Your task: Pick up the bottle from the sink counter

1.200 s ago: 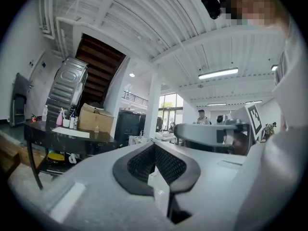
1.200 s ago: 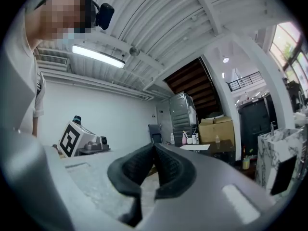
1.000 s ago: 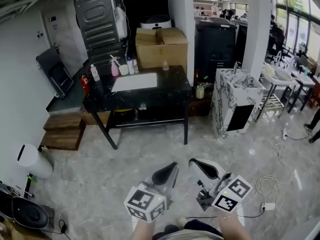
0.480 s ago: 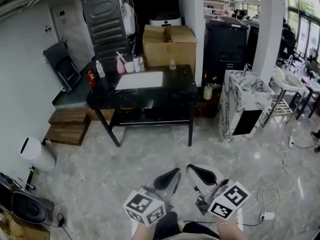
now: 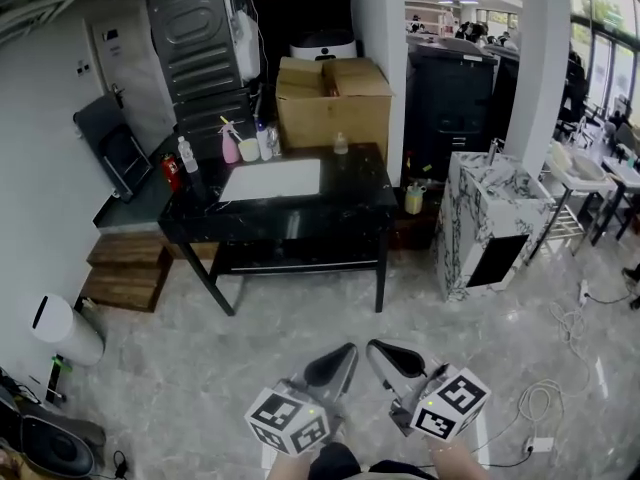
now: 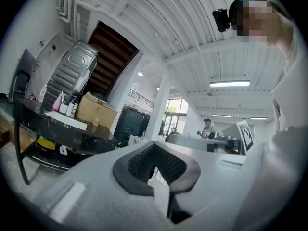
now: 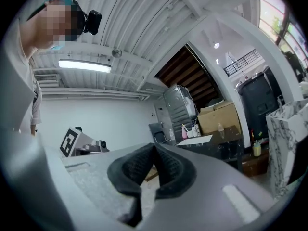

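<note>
Left gripper (image 5: pixel 345 352): held low over the marble floor (image 5: pixel 250 318), jaws pressed together, nothing between them.
Right gripper (image 5: pixel 378 349): right alongside, jaws closed tight and empty too.
Small bottle (image 5: pixel 340 144): upright at the worktop's (image 5: pixel 340 203) back edge, in front of the cardboard box (image 5: pixel 330 93), right of the white sink (image 5: pixel 270 180), well apart from both grippers.
Pink spray bottle (image 5: pixel 230 146): back-left of the sink, among other bottles.

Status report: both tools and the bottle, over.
Left tool shut, empty. Right tool shut, empty. Small bottle upright on black counter, far ahead. Only floor between.
</note>
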`<state>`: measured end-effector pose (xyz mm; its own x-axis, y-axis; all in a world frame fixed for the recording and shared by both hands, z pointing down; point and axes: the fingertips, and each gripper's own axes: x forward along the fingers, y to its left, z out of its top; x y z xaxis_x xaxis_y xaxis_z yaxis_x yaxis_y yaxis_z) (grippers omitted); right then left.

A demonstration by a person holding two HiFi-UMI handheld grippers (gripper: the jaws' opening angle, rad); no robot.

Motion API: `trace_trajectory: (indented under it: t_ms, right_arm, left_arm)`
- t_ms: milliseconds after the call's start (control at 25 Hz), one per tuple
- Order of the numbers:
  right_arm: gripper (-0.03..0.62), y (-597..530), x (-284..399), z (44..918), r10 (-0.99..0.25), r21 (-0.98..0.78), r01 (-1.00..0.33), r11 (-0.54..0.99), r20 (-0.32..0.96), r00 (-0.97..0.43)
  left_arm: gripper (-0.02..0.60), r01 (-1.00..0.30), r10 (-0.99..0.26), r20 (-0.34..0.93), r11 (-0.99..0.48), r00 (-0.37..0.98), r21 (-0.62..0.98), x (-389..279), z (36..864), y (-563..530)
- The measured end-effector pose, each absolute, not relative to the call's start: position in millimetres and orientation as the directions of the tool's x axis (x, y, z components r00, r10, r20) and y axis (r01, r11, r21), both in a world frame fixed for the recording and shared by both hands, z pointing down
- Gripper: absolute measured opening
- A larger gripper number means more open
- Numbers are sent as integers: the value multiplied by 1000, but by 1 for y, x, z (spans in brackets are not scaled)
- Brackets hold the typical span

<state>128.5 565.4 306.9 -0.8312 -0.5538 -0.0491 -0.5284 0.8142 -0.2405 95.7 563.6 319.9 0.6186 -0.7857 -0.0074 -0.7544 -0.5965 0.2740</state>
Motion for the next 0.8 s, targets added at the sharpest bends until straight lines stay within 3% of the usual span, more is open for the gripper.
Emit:
trace_trajectory:
  t_ms: [800]
  right_arm:
    - [3,355,24,289,-632,-206,-604,770,-113,-767]
  left_arm:
    - [6,-745,-758,-47,-649,651,152,-9,292,353]
